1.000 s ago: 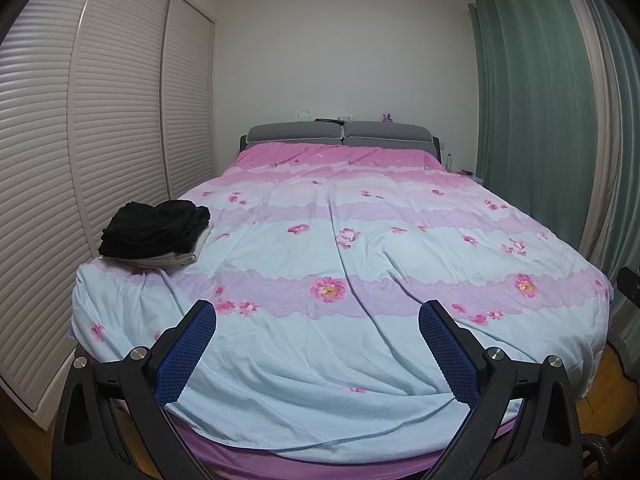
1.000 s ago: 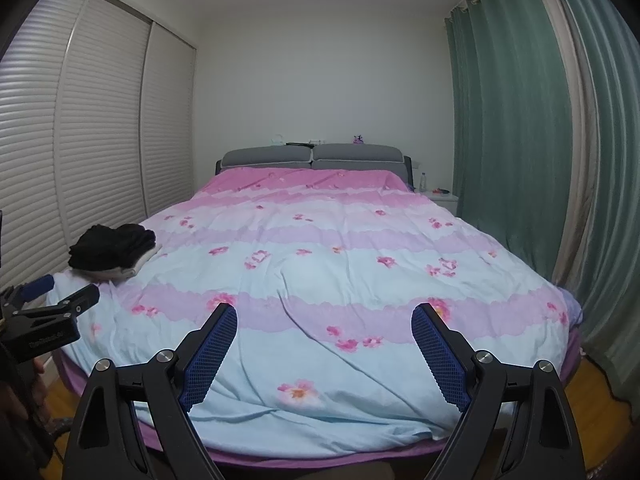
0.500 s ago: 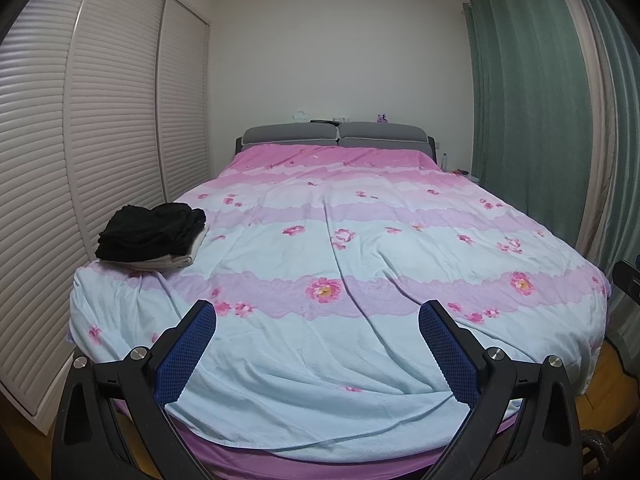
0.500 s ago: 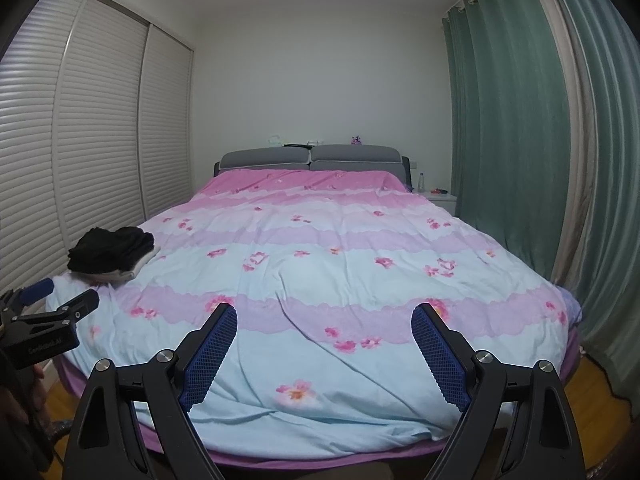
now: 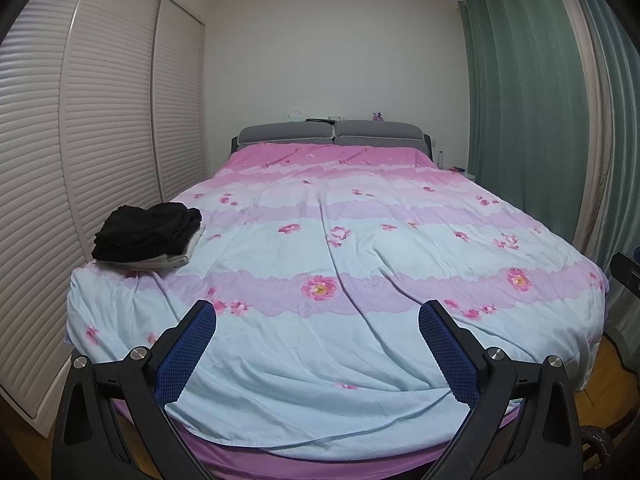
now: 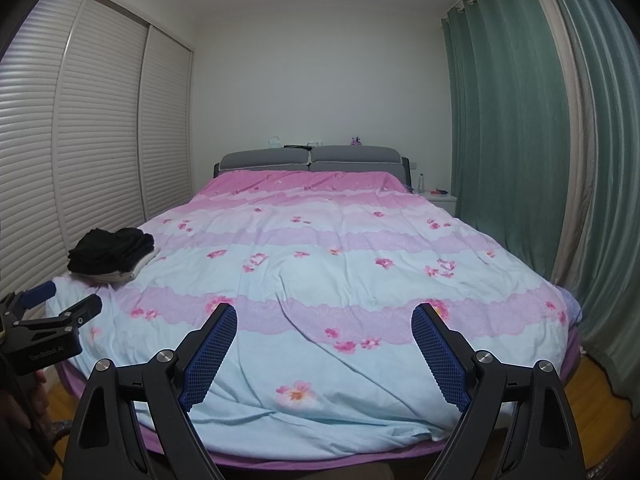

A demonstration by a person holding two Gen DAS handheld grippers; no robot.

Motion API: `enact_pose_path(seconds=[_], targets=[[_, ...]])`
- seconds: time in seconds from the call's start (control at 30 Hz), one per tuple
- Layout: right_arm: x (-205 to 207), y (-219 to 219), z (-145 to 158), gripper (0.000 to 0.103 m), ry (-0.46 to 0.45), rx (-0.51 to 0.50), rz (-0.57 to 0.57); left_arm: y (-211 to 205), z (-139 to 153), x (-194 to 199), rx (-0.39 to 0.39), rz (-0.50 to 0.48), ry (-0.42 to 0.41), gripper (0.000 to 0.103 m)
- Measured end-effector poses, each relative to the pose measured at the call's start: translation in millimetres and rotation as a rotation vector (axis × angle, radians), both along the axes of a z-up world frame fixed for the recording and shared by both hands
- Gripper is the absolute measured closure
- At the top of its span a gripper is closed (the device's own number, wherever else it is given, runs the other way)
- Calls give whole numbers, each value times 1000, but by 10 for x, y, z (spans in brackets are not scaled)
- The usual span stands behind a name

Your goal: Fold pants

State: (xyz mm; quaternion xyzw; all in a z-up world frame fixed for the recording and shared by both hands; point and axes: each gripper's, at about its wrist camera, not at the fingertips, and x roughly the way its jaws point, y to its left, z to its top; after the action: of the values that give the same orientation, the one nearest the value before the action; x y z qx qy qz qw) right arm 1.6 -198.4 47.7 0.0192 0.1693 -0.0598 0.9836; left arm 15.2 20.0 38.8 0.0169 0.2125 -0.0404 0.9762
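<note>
Left gripper [image 5: 317, 314] gapes (empty); right gripper [image 6: 324, 318] likewise; pants [image 5: 146, 232] stacked.

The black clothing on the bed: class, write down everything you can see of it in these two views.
The black clothing is a soft, matte, crumpled heap with loose folds, not laid flat. It sits on top of a flatter pale folded garment, whose edge shows beneath it. Both rest on the floral quilt near the bed's front left corner, beside the slatted wardrobe doors. Neither gripper touches it. Whether it is pants cannot be told.
</note>
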Motion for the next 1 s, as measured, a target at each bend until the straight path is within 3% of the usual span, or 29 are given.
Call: enact_pose_path(seconds=[0.63, 1.0], targets=[[-2, -5, 10, 13, -9, -1, 0, -83, -21, -40, 26, -26, 14, 0], [1, 20, 7, 13, -12, -11, -2, -72, -49, -15, 1, -41, 34, 0]])
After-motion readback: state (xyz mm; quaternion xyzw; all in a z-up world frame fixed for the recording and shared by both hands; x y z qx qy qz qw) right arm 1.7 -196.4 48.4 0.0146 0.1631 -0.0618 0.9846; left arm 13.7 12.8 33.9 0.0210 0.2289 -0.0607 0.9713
